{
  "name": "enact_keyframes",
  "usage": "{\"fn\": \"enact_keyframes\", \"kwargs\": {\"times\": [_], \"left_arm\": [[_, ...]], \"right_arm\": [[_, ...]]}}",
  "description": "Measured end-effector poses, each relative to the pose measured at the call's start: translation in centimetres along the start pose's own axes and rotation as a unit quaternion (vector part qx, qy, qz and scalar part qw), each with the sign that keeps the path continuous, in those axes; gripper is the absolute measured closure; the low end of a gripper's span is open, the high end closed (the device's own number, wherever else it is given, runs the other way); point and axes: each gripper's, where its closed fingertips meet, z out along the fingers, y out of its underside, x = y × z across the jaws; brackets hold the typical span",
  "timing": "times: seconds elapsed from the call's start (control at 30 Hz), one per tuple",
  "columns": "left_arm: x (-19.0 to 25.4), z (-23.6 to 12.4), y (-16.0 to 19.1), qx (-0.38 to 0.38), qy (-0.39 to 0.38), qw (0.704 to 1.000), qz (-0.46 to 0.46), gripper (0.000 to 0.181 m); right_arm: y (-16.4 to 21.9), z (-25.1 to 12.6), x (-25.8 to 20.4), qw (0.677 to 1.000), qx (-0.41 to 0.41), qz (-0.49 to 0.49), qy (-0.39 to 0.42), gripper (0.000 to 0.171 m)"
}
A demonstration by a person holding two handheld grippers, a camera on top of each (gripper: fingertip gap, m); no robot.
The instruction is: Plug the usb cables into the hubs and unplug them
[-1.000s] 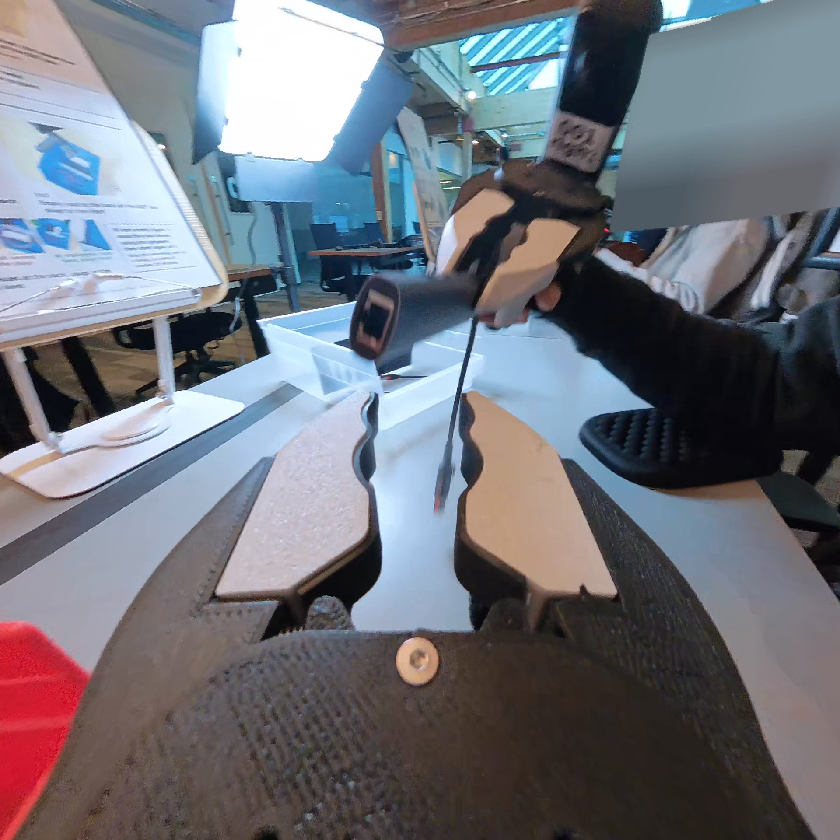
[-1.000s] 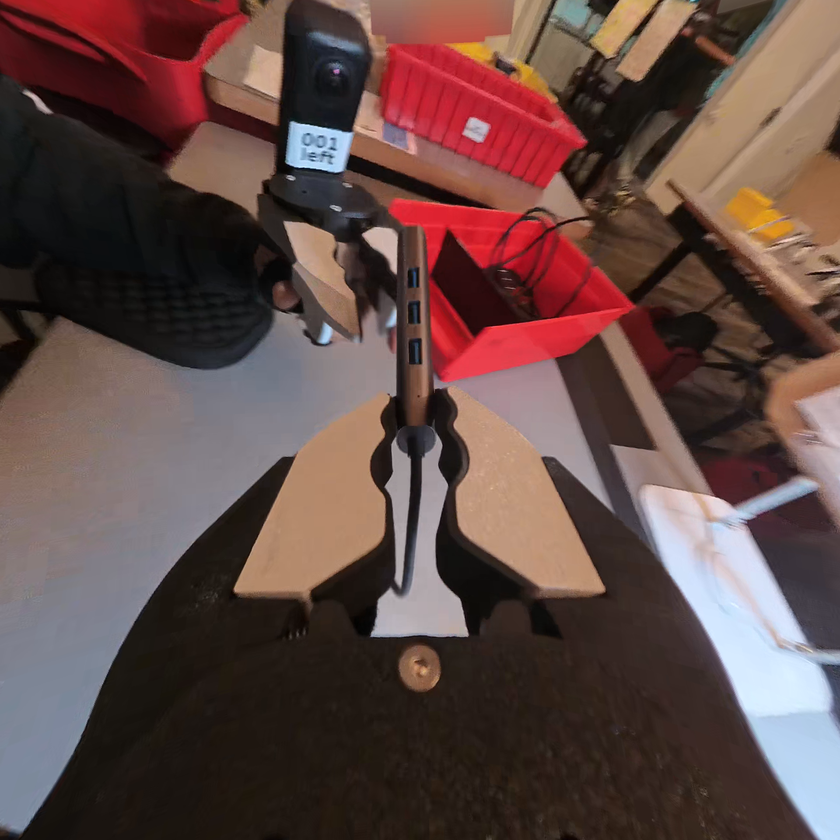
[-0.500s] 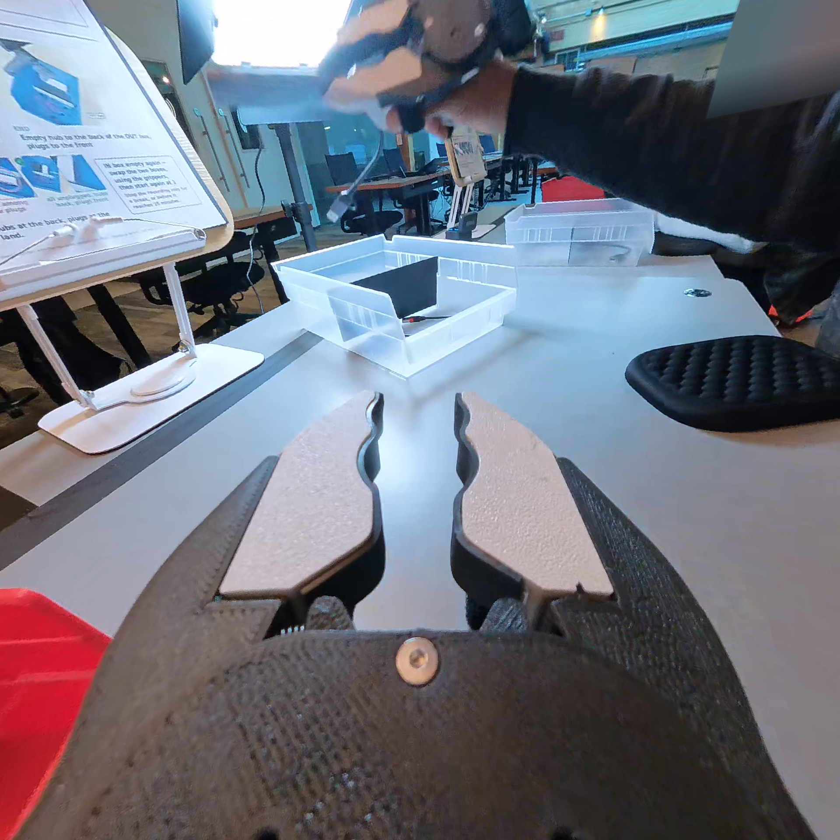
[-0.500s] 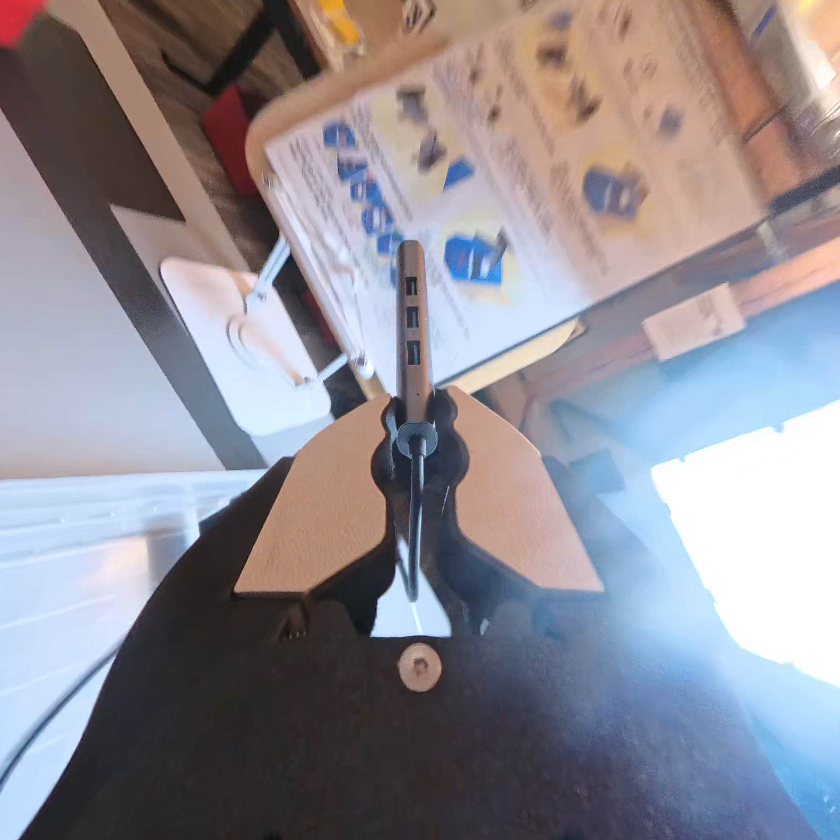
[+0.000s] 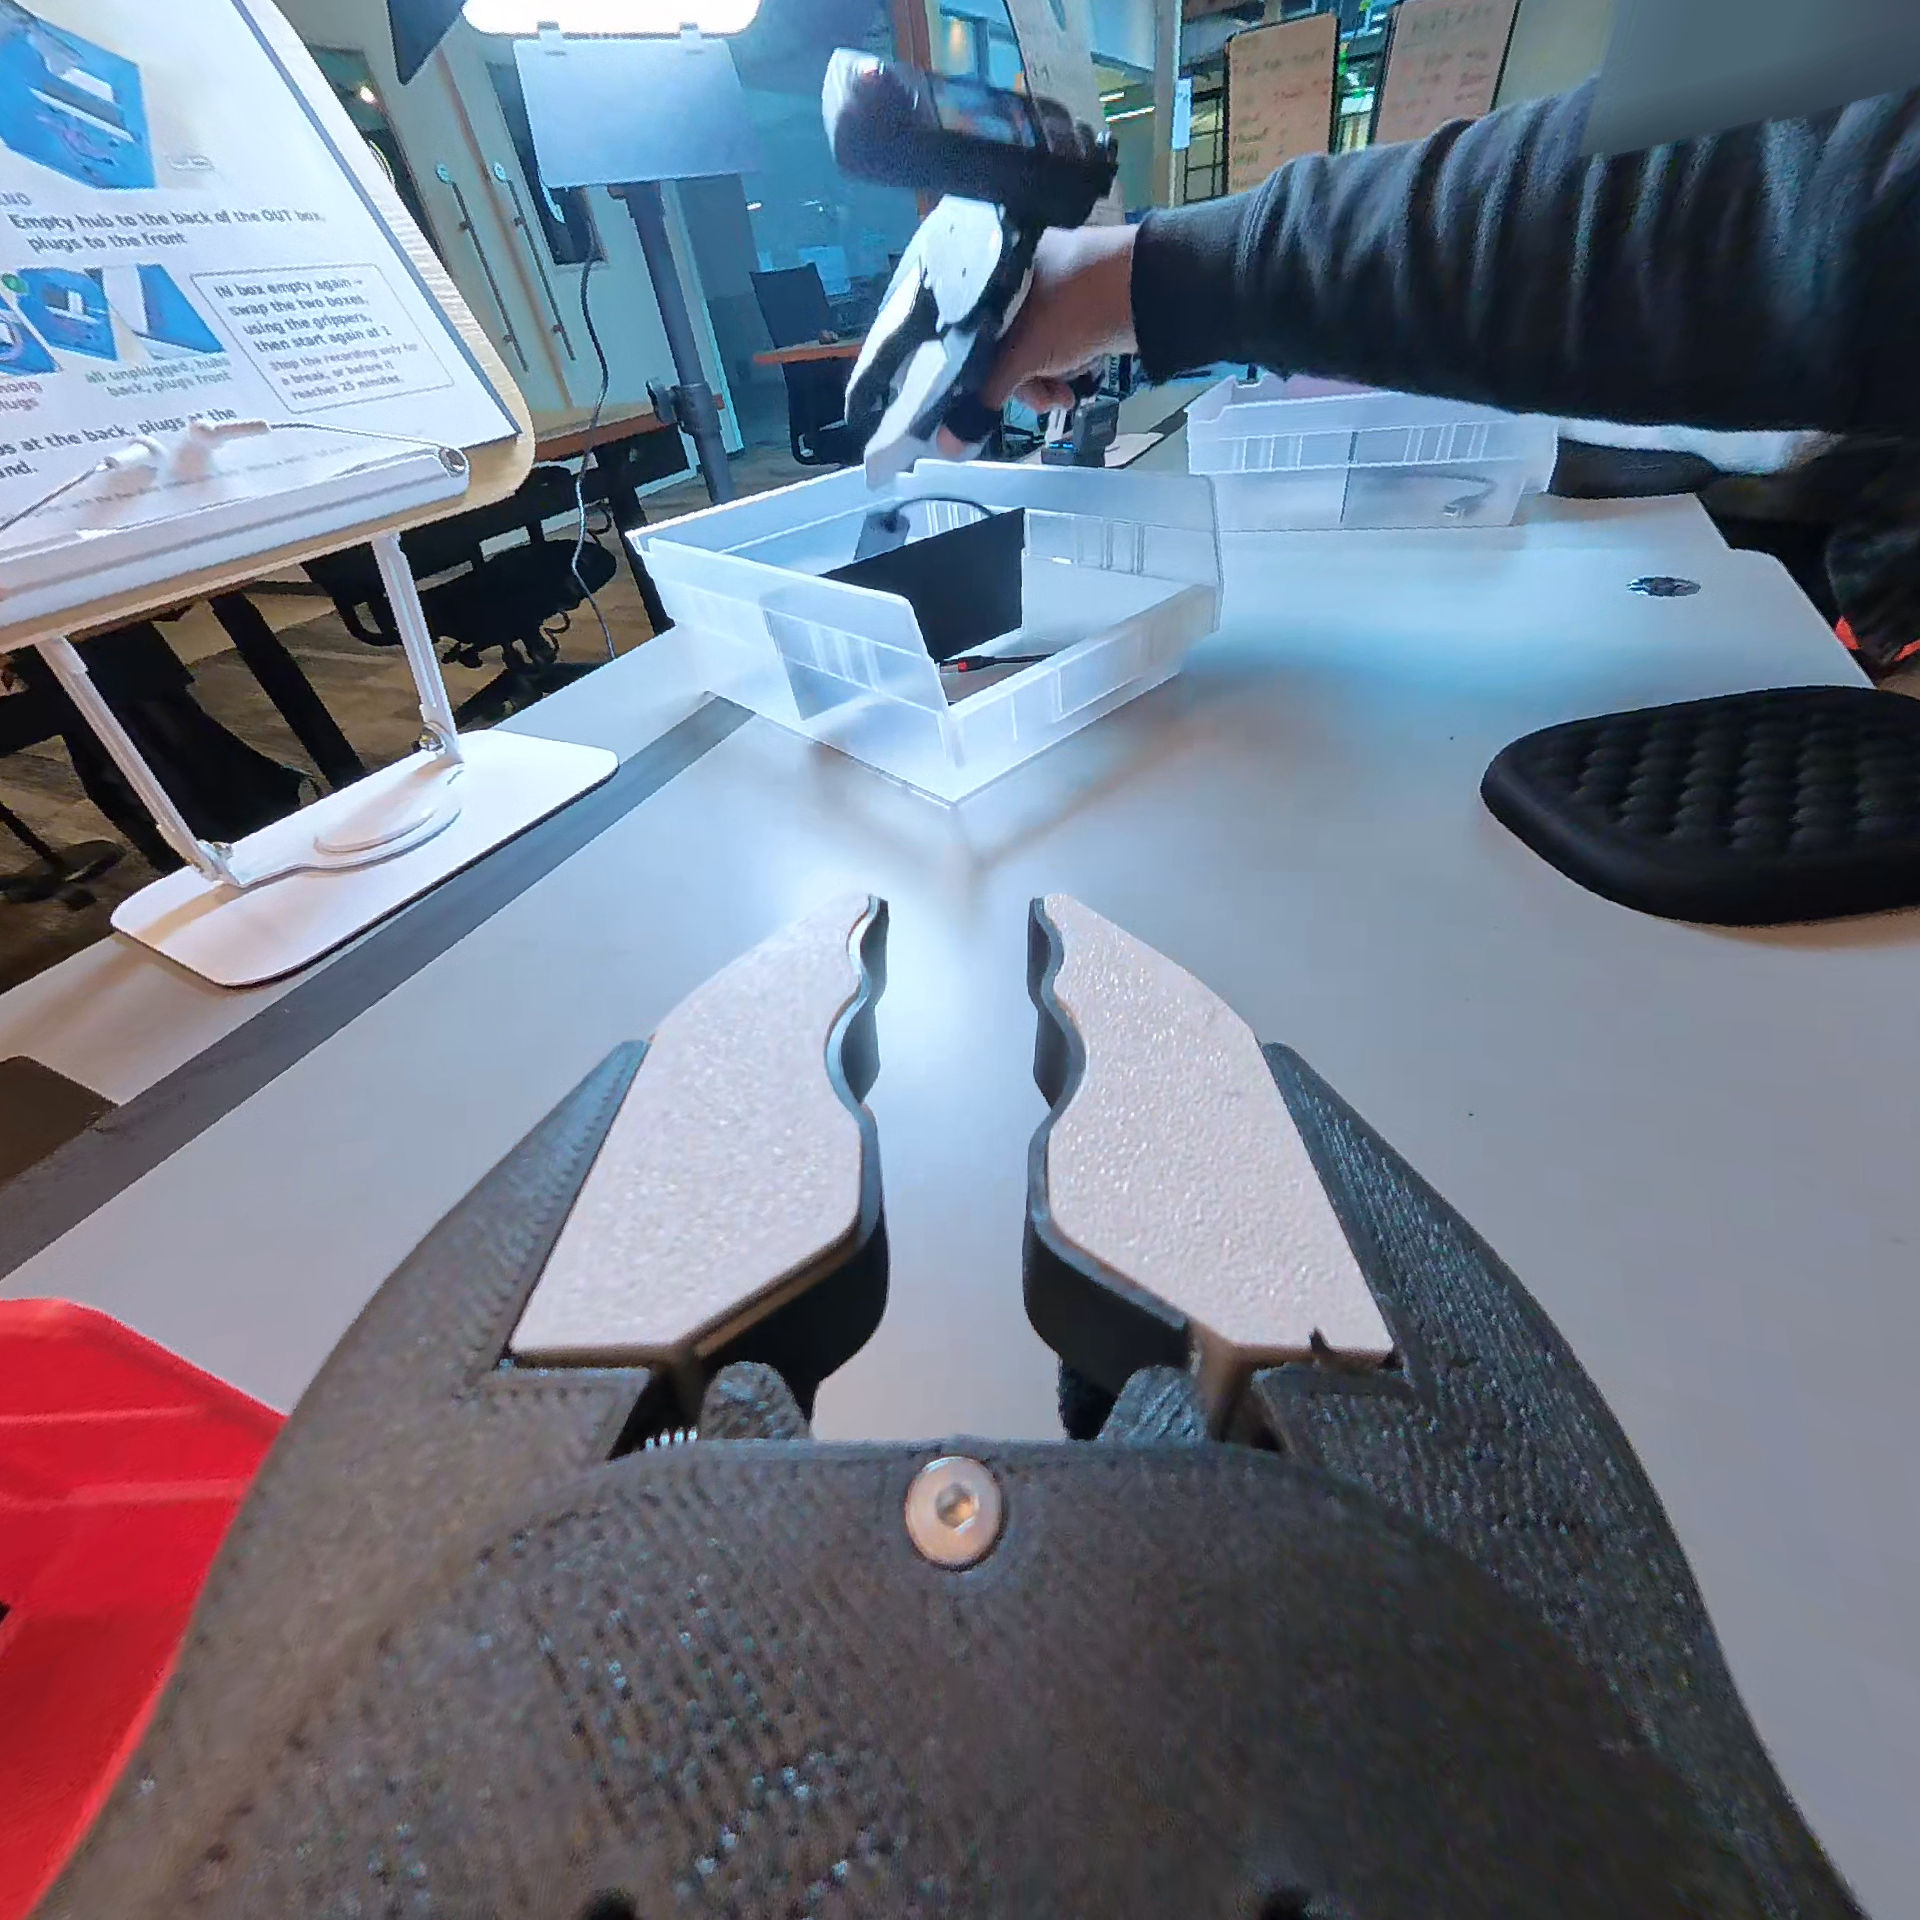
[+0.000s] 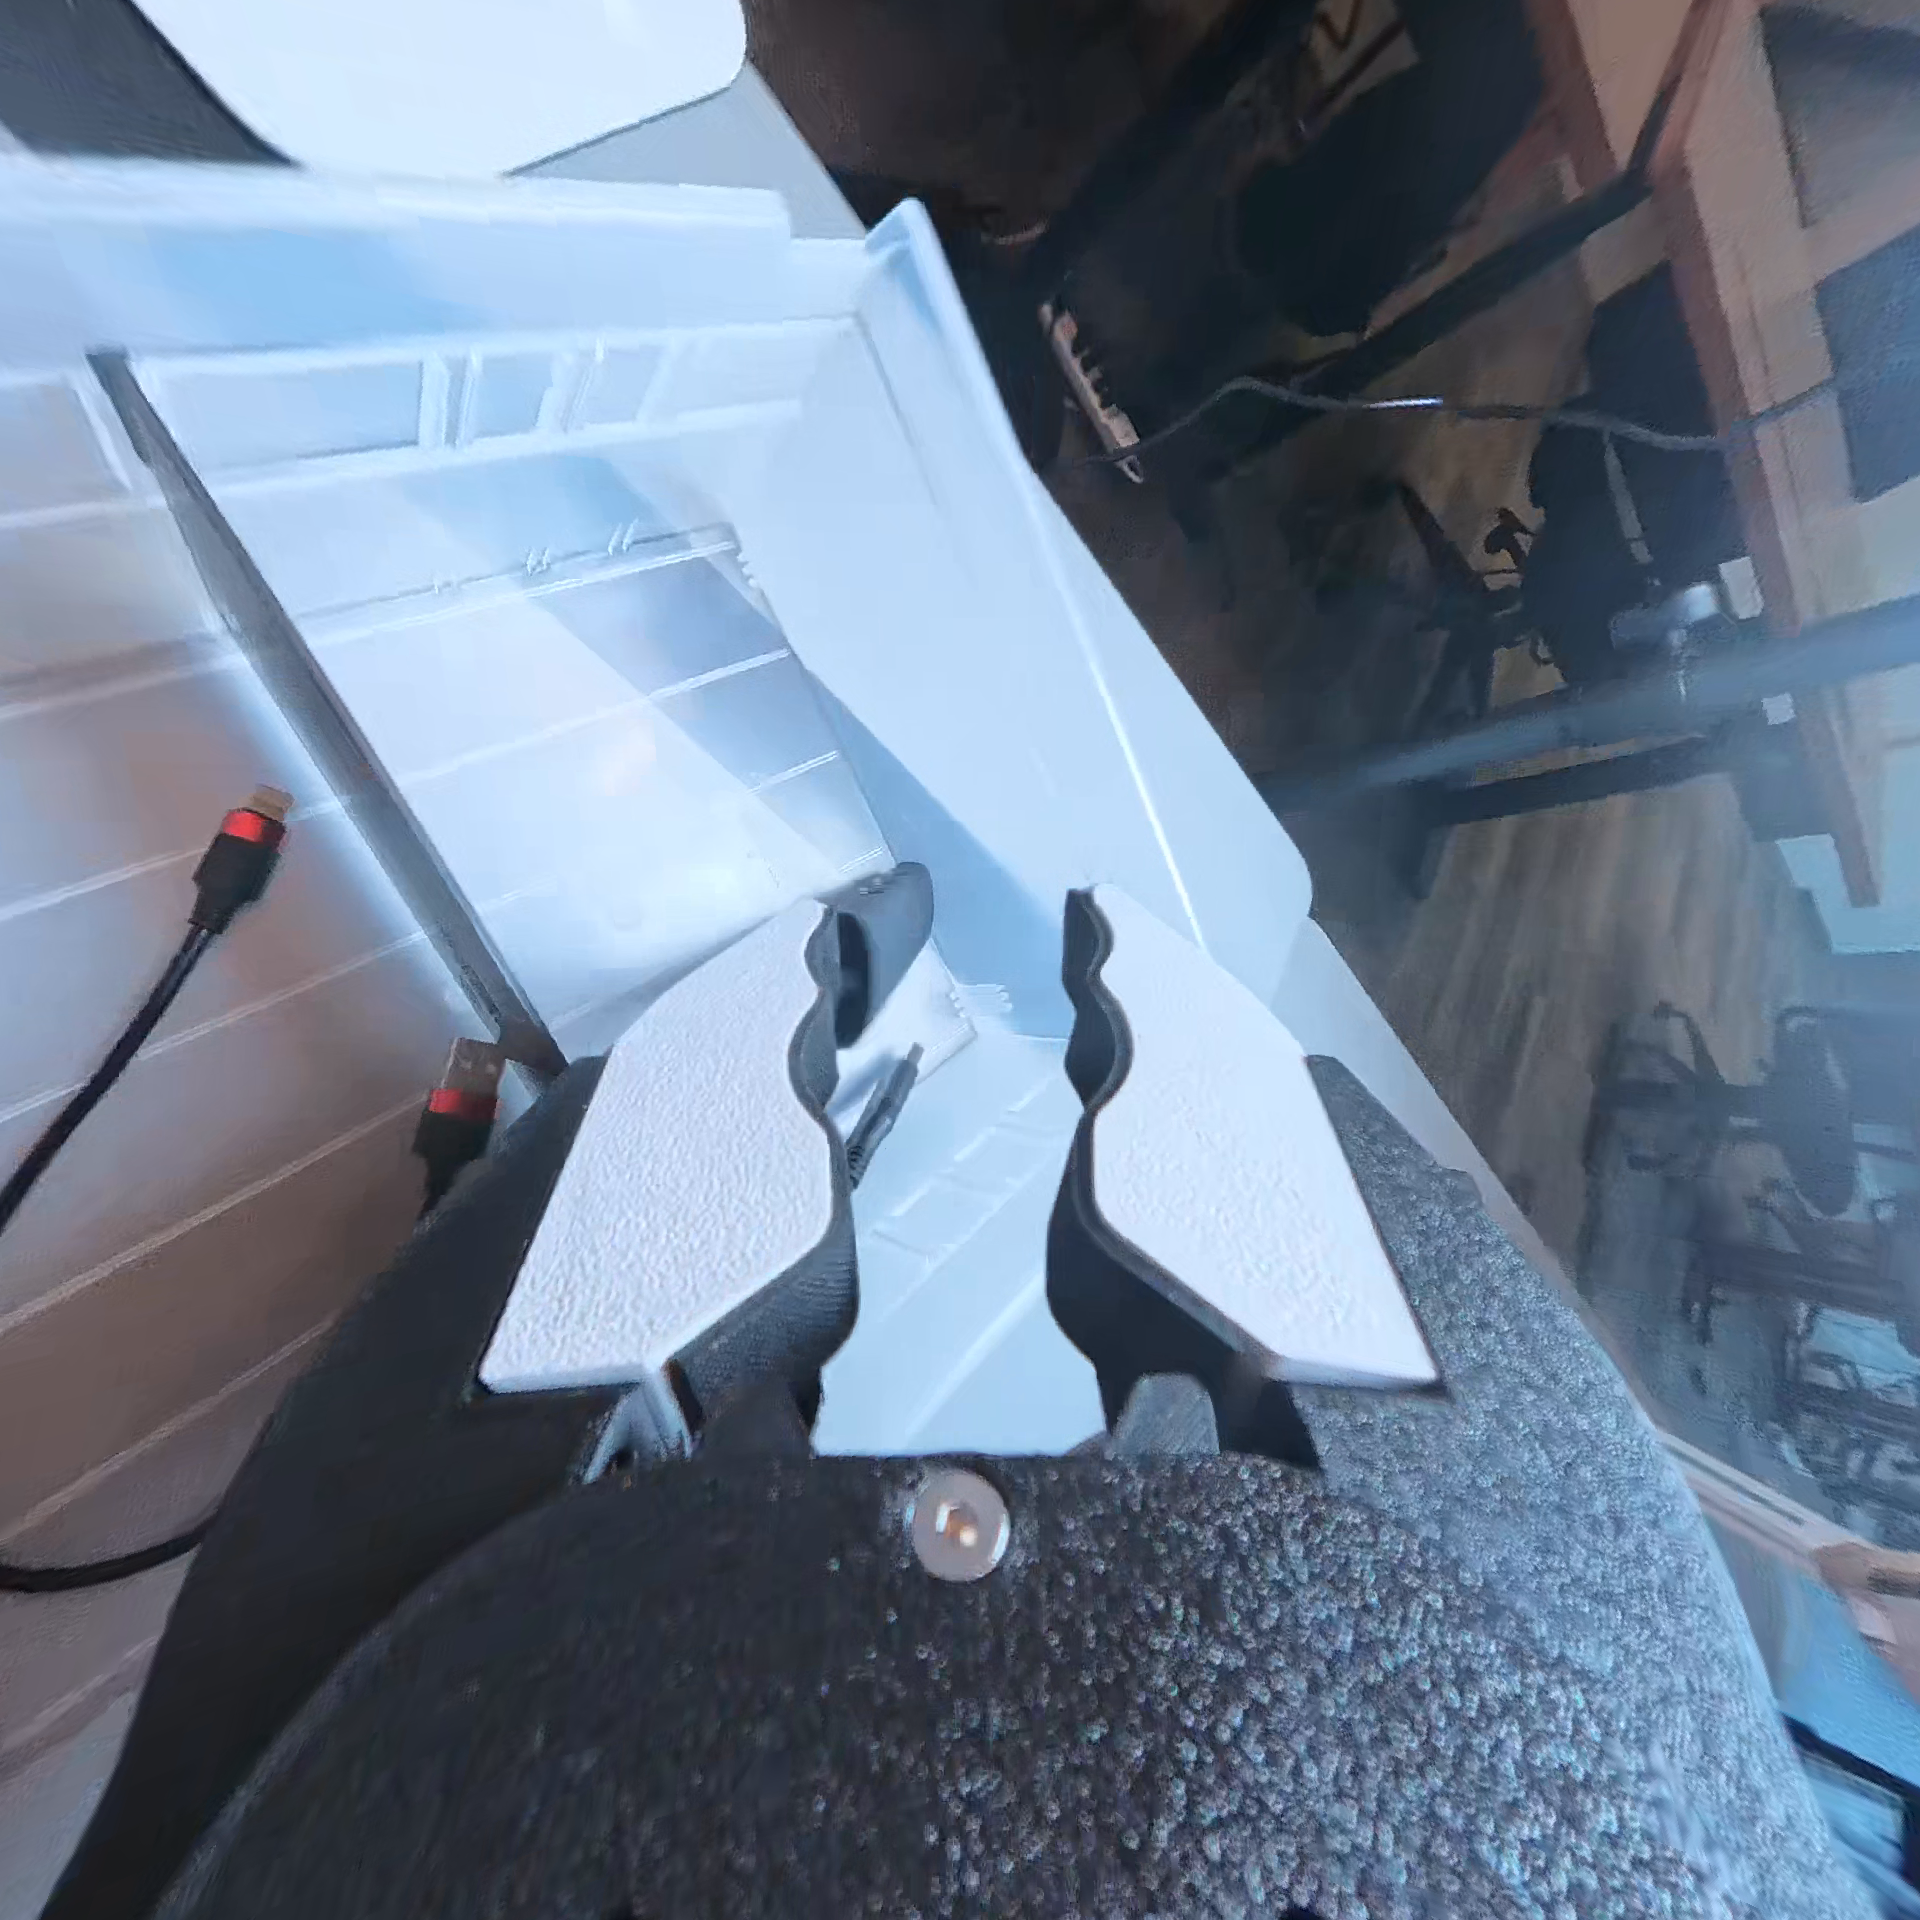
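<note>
My left gripper point(image 5: 956, 914) is open and empty, low over the grey table point(image 5: 1299, 1039). My right gripper point(image 6: 951, 914) is open over the back compartment of a clear plastic bin point(image 6: 997, 644). It also shows in the left wrist view point(image 5: 914, 416), held above that bin point(image 5: 1101, 665). The dark USB hub point(image 6: 883, 935) lies free in the bin just past my right gripper's left finger, with its short cable point(image 6: 883, 1101) below it. It also shows in the left wrist view point(image 5: 883, 535) behind the black divider point(image 5: 935, 592). A black USB cable with red-banded plugs point(image 6: 239, 842) lies in the front compartment.
A white document stand point(image 5: 343, 831) holding a printed sheet stands at the left. A red bin corner point(image 5: 94, 1507) is at the lower left. A black wrist pad point(image 5: 1714, 800) lies at the right. A second clear bin point(image 5: 1371, 457) sits farther back. One gripper's finger ends stand about 45 cm off the other's.
My right gripper swung away from the left gripper to the clear bin and opened, letting go of the hub. The left gripper stayed open and empty.
</note>
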Motion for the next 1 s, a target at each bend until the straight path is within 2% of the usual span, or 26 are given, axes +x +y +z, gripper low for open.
{"fn": "enact_keyframes", "kwargs": {"times": [0.13, 0.23, 0.33, 0.43, 0.53, 0.63, 0.7, 0.77, 0.83, 0.93, 1.0], "left_arm": [[-0.1, 0.1, 0.1, -0.003, -0.004, 1.0, -0.001, 0.155], [-0.4, 0.0, 0.0, -0.006, -0.015, 1.0, -0.003, 0.155], [-1.3, -0.2, 0.1, -0.012, -0.036, 0.999, -0.013, 0.154], [-3.2, -1.0, -0.1, -0.015, -0.073, 0.997, -0.025, 0.152], [-6.4, -3.3, -1.6, -0.014, -0.14, 0.99, -0.008, 0.151], [-12.1, -7.9, -4.0, -0.038, -0.259, 0.965, 0.023, 0.15], [-16.5, -11.4, -4.9, -0.073, -0.332, 0.94, 0.028, 0.15], [-20.4, -14.2, -4.8, -0.121, -0.374, 0.92, 0.01, 0.146], [-23.8, -16.1, -3.8, -0.175, -0.39, 0.904, -0.029, 0.143], [-27.9, -18.3, -0.5, -0.292, -0.406, 0.864, -0.061, 0.135], [-28.7, -18.2, 2.5, -0.338, -0.376, 0.852, -0.135, 0.131]], "right_arm": [[-3.3, -3.7, 1.7, 0.991, 0.106, 0.085, 0.007, 0.125], [-7.1, -8.4, 1.0, 0.961, 0.227, 0.156, -0.007, 0.125], [-10.0, -14.3, -2.4, 0.91, 0.347, 0.22, -0.052, 0.126], [-10.8, -18.9, -8.5, 0.861, 0.411, 0.272, -0.121, 0.128], [-9.3, -21.0, -15.1, 0.846, 0.417, 0.292, -0.157, 0.129], [-7.2, -20.9, -20.9, 0.847, 0.395, 0.301, -0.191, 0.13], [-6.1, -20.1, -23.1, 0.855, 0.39, 0.287, -0.186, 0.131], [-5.6, -19.3, -24.4, 0.862, 0.388, 0.272, -0.179, 0.135], [-5.7, -19.1, -25.4, 0.864, 0.383, 0.259, -0.196, 0.135], [-5.9, -19.0, -26.3, 0.868, 0.386, 0.239, -0.2, 0.137], [-5.7, -18.8, -27.4, 0.874, 0.379, 0.221, -0.208, 0.138]]}}
